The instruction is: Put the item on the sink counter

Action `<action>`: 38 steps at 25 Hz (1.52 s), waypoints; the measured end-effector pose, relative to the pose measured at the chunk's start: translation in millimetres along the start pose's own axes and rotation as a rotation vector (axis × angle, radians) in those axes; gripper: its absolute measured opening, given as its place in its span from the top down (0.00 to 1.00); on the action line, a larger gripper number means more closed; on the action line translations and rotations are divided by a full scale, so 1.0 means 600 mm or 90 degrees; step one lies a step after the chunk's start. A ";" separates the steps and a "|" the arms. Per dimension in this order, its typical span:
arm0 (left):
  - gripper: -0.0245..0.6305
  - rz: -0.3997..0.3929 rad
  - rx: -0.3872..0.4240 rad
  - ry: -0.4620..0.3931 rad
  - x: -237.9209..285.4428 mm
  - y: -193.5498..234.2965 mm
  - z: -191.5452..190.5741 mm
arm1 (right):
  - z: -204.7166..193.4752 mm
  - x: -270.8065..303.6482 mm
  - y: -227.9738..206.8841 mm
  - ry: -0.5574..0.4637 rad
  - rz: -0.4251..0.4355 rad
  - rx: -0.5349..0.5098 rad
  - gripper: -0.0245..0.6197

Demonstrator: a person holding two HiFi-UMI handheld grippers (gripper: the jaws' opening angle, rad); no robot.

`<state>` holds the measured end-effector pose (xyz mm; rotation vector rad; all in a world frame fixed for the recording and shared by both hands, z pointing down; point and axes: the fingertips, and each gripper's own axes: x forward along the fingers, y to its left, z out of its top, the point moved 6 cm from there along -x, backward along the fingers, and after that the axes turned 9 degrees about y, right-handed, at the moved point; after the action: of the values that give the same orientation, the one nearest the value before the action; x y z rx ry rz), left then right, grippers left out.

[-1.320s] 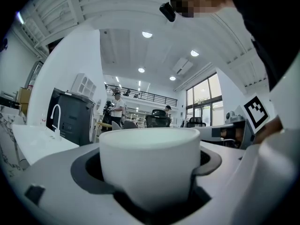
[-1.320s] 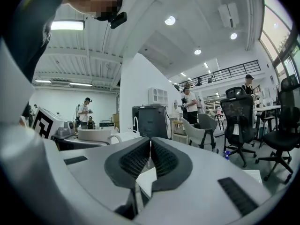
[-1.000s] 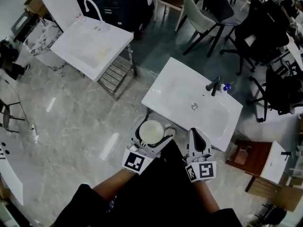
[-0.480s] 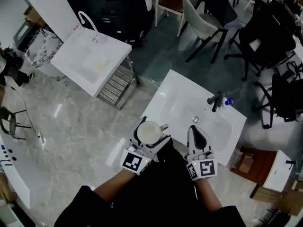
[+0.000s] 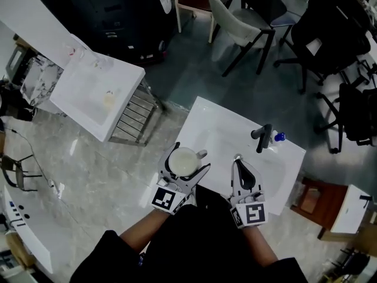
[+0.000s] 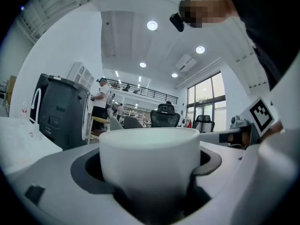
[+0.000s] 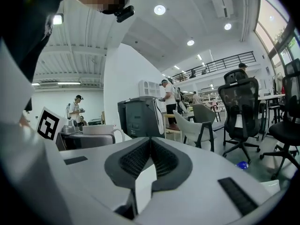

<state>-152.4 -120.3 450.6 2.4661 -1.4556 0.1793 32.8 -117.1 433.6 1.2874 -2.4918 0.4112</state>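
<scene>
The left gripper [image 5: 189, 158] is clasping the white mug [image 5: 184, 161] upright in wide-spread jaws over the sink table's [image 5: 218, 119] near left edge, so the carry is looking nearly done with set-down and release pending, while the right gripper [image 5: 238, 160] is hovering closed and empty.
</scene>
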 end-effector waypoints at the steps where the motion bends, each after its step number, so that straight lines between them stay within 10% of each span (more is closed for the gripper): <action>1: 0.26 -0.001 0.005 -0.003 0.022 0.004 0.002 | 0.001 0.010 -0.014 0.002 -0.003 0.003 0.91; 38: 0.26 0.010 0.135 0.116 0.489 0.107 -0.237 | -0.051 0.193 -0.204 0.066 0.017 0.066 0.91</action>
<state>-60.9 -354.1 668.4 2.5217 -1.4440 0.5734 73.7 -258.7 520.8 1.2381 -2.4323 0.6055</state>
